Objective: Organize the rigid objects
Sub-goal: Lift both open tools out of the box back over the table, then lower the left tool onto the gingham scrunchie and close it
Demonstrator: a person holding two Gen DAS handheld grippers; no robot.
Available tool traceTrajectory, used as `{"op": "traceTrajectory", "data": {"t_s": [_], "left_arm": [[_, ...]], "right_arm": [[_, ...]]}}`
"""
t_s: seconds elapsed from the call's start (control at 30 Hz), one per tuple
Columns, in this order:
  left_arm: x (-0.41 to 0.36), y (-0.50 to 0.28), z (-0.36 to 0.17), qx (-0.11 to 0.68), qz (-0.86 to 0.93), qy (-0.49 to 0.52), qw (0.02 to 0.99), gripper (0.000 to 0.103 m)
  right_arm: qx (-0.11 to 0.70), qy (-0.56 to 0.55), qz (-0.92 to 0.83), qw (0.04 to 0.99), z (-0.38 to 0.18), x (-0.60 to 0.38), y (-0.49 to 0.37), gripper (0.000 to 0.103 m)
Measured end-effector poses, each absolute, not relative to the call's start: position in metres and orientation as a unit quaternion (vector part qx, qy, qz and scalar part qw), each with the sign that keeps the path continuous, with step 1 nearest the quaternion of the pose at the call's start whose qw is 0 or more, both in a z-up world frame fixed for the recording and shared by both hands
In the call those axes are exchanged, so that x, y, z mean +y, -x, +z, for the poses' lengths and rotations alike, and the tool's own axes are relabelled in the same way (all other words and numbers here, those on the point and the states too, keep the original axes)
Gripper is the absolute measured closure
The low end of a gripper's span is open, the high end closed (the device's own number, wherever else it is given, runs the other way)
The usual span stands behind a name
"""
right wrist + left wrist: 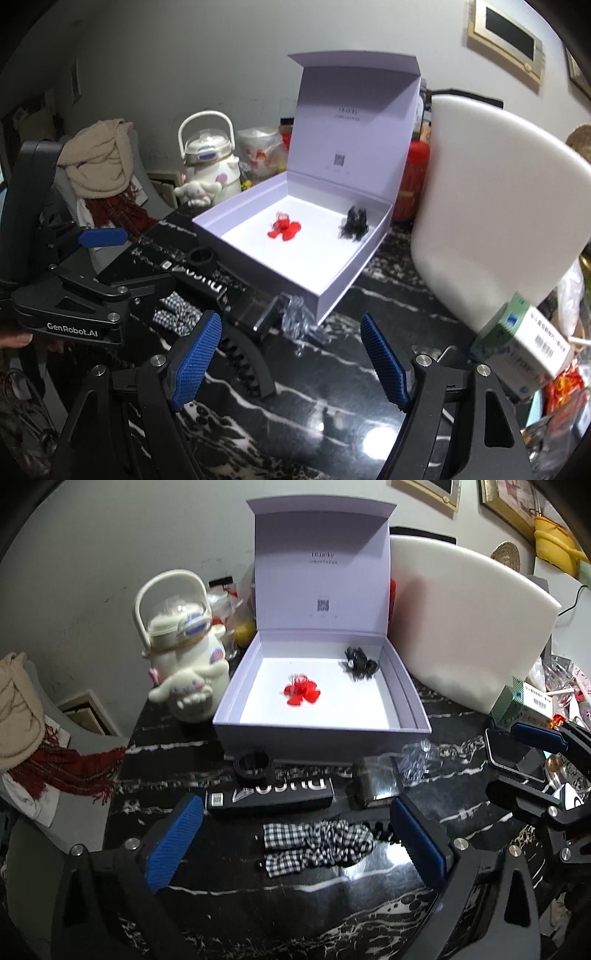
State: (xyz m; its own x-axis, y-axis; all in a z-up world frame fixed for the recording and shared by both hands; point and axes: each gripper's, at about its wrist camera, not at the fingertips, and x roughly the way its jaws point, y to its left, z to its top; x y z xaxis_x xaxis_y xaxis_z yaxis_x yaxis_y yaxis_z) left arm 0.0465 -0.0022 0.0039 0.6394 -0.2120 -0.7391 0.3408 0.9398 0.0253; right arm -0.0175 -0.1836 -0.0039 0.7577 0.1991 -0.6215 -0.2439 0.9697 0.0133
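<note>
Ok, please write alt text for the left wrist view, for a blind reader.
An open white box on a black marble table holds a red hair clip and a black hair clip. The open left claw hovers over a checkered scrunchie.

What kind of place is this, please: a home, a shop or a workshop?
Most likely a home. A cartoon-dog water jug stands on a cluttered black marble table, framed pictures hang on the wall, and a scarf is draped over a chair.

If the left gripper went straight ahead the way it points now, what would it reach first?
Most likely the checkered fabric hair tie, which lies on the black marble table right between the open left gripper fingers. Beyond it sits the long black box, then the open lavender box. Height above the tie is unclear.
</note>
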Motion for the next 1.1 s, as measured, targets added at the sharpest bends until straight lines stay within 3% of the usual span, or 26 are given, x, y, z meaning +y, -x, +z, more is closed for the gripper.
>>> {"op": "traceTrajectory", "data": {"t_s": [1.1], "left_arm": [[-0.01, -0.058, -0.071, 0.458, -0.196, -0.064, 0.865, 0.0]], "right_arm": [[0.403, 0.033, 0.17, 0.899, -0.081, -0.168, -0.008, 0.024]]}}
